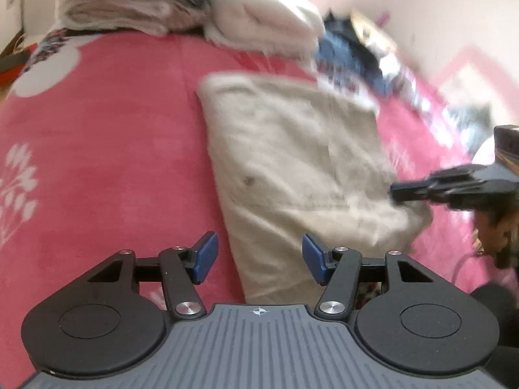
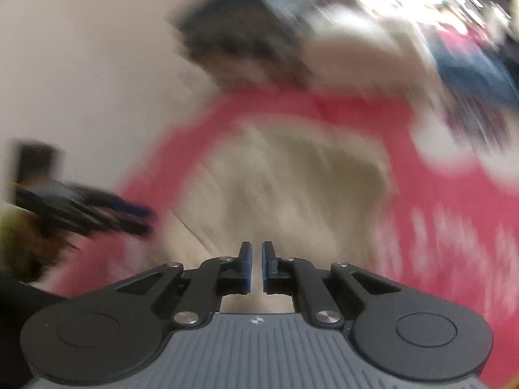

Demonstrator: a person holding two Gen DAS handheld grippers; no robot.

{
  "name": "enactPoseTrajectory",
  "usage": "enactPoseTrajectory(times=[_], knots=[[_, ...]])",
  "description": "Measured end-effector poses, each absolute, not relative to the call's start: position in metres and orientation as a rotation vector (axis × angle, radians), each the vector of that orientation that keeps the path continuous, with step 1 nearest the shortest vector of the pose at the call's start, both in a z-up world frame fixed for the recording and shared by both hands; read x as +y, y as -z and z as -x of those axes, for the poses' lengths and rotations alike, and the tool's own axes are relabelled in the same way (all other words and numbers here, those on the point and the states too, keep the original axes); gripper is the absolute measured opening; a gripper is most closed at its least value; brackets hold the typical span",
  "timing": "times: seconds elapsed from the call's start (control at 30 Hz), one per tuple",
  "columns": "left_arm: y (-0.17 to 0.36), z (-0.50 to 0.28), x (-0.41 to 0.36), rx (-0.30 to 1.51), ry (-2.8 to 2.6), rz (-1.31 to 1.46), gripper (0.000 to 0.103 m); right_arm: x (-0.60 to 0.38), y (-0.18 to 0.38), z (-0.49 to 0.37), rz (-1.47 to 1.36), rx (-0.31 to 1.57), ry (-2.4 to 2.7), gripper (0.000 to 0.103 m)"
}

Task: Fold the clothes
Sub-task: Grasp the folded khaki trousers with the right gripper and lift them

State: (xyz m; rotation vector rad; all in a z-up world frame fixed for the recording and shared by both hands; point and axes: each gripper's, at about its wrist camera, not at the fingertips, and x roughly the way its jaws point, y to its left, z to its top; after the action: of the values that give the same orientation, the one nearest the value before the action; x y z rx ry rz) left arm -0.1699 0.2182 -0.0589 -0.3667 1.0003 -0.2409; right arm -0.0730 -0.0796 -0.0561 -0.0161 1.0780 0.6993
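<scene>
A beige folded garment [image 1: 292, 162] lies flat on a pink bedspread [image 1: 113, 162]. My left gripper [image 1: 259, 259] hovers open over its near end, and its blue pads [image 1: 206, 256] hold nothing. My right gripper [image 1: 421, 188] reaches in from the right, its tip at the garment's right edge. The right wrist view is badly blurred. There the right gripper [image 2: 256, 265] is shut to a narrow slit above the garment [image 2: 282, 178]. I cannot tell whether cloth is pinched in it. The left gripper [image 2: 97, 214] shows as a dark smear at the left.
At the far side of the bed are a striped folded stack [image 1: 129, 3], a white fluffy garment [image 1: 259, 16] and dark blue clothes [image 1: 350, 55]. A pale wall [image 2: 81, 64] stands beyond. The bedspread [image 2: 438, 227] stretches left of the garment.
</scene>
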Motion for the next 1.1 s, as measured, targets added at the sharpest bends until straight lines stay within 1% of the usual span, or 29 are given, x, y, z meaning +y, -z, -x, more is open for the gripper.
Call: enactPoseTrajectory(times=[0.07,0.1,0.13,0.23,0.3,0.37,0.4,0.47,0.5,0.6,0.63,0.67,0.77,0.8,0.83,0.87,0.93,0.97,1.03,1.1], knots=[[0.062,0.170,0.213,1.032,0.221,0.344,0.058,-0.096,0.062,0.082,-0.137,1.062,-0.630,0.000],[0.064,0.170,0.210,1.048,0.211,0.332,0.058,-0.101,0.056,0.088,-0.189,1.038,-0.612,0.003],[0.065,0.170,0.207,1.064,0.201,0.320,0.057,-0.104,0.045,0.096,-0.199,0.995,-0.617,0.007],[0.059,0.173,0.208,1.069,0.174,0.322,0.057,-0.107,0.025,0.118,-0.203,0.910,-0.676,0.008],[0.051,0.172,0.208,1.049,0.154,0.305,0.058,-0.101,0.035,0.126,-0.177,0.954,-0.708,0.008],[0.053,0.167,0.203,1.065,0.139,0.297,0.058,-0.098,0.054,0.127,-0.155,0.996,-0.677,0.003],[0.055,0.164,0.199,1.082,0.131,0.290,0.058,-0.096,0.064,0.127,-0.145,1.016,-0.659,0.003],[0.065,0.159,0.187,1.131,0.111,0.249,0.058,-0.100,0.060,0.125,-0.179,1.034,-0.638,0.001],[0.062,0.162,0.187,1.122,0.115,0.237,0.058,-0.101,0.055,0.124,-0.185,1.043,-0.628,0.002],[0.049,0.168,0.193,1.087,0.131,0.232,0.058,-0.108,0.032,0.123,-0.185,0.994,-0.609,0.012],[0.043,0.170,0.198,1.057,0.142,0.251,0.058,-0.116,0.026,0.119,-0.230,0.974,-0.604,0.026],[0.039,0.171,0.204,1.027,0.154,0.266,0.058,-0.125,0.023,0.113,-0.283,0.960,-0.592,0.042],[0.038,0.159,0.218,0.984,0.167,0.316,0.059,-0.144,0.027,0.087,-0.425,0.940,-0.558,0.048],[0.042,0.150,0.221,0.980,0.171,0.343,0.059,-0.148,0.032,0.076,-0.471,0.943,-0.554,0.051],[0.047,0.142,0.224,0.977,0.175,0.371,0.059,-0.148,0.040,0.065,-0.523,0.960,-0.569,0.056],[0.054,0.136,0.226,0.987,0.182,0.403,0.059,-0.147,0.050,0.057,-0.554,0.986,-0.572,0.058],[0.066,0.124,0.229,1.003,0.212,0.462,0.059,-0.145,0.069,0.043,-0.608,1.039,-0.572,0.059],[0.071,0.119,0.230,1.008,0.231,0.479,0.059,-0.143,0.079,0.035,-0.635,1.066,-0.572,0.063],[0.078,0.113,0.228,1.008,0.268,0.486,0.059,-0.141,0.091,0.027,-0.681,1.080,-0.584,0.063],[0.083,0.107,0.224,1.007,0.293,0.477,0.061,-0.138,0.102,0.019,-0.726,1.090,-0.597,0.067]])
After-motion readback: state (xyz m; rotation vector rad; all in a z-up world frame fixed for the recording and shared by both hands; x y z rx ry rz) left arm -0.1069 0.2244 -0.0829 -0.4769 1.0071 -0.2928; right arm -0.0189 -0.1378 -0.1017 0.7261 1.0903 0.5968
